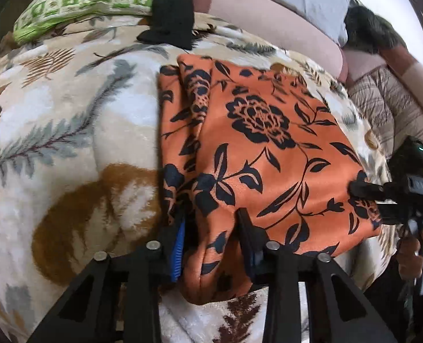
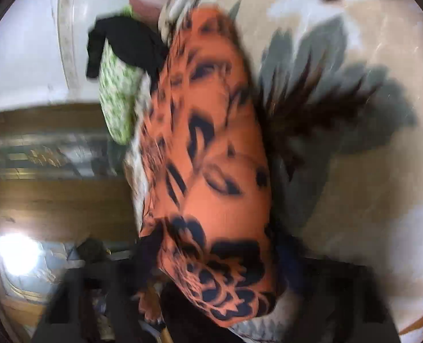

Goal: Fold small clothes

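An orange garment [image 1: 257, 143] with black flowers lies partly folded on a leaf-patterned blanket [image 1: 68, 108]. At the bottom of the left wrist view my left gripper [image 1: 212, 237] is shut on a bunched fold at the garment's near edge, which humps up between the blue-padded fingers [image 1: 178, 245]. My right gripper [image 1: 367, 200] comes in from the right edge with its two black fingers clamped across the garment's right corner. The right wrist view is blurred: the garment [image 2: 211, 143] runs lengthwise away from my right gripper [image 2: 217, 257], and its corner sits between the dark fingers.
A green patterned pillow [image 1: 88, 3] and a black garment [image 1: 171, 14] lie at the blanket's far edge. Pink and grey pillows [image 1: 268, 8], a dark furry thing [image 1: 368, 28] and a quilted cover [image 1: 388, 103] fill the right. A hand [image 1: 411, 254] holds the right gripper. Wooden furniture [image 2: 54, 200] stands beyond the bed.
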`<state>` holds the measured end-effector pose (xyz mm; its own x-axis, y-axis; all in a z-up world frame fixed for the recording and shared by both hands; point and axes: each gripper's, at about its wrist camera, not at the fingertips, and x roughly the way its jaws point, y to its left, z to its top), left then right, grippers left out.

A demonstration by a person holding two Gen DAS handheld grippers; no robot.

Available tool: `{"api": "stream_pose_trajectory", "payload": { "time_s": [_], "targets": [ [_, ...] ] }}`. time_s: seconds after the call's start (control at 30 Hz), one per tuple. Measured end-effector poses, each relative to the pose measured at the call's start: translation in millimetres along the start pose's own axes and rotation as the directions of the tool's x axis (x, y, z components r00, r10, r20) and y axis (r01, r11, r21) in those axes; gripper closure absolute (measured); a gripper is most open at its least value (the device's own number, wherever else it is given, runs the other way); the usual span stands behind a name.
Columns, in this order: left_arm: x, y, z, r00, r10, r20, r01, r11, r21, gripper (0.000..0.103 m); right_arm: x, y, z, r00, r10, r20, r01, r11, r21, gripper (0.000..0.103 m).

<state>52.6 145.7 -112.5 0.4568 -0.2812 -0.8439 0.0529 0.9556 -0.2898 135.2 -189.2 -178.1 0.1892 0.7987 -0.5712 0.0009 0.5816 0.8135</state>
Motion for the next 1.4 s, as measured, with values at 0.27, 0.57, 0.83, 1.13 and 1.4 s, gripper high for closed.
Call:
{"api": "stream_pose_trajectory", "payload": {
  "time_s": [0.27,0.57,0.83,1.13,1.4],
  "targets": [
    [-15.6,-6.4,2.6,1.0,0.0,0.008,0.0,1.0,0.006,0.07,-0.7,-15.5,-9.9,0.998,-0.049,0.038,0.049,0.999,0.013,0.041],
    [6.0,12.0,11.9,1.0,0.019,-0.009,-0.019,0.999,-0.044,0.064,-7.7,-5.9,1.8,0.997,-0.023,0.067,0.024,1.0,-0.018,0.029],
    [-24.8,-3.4,27.2,0.998,-0.01,0.07,0.012,1.0,-0.024,0.056,-10.3,-1.3,3.8,0.998,-0.035,0.049,0.037,0.998,-0.045,0.049],
    [25.5,10.7,39.7,0.999,0.046,-0.024,-0.048,0.993,-0.108,0.039,6.0,-7.2,36.7,0.995,-0.088,0.047,0.089,0.996,-0.018,0.032],
    [21.7,9.4,36.4,0.999,0.051,-0.005,-0.051,0.994,-0.094,0.039,14.6,-6.1,35.3,0.992,-0.119,0.052,0.121,0.992,-0.034,0.046]
  ]
}}
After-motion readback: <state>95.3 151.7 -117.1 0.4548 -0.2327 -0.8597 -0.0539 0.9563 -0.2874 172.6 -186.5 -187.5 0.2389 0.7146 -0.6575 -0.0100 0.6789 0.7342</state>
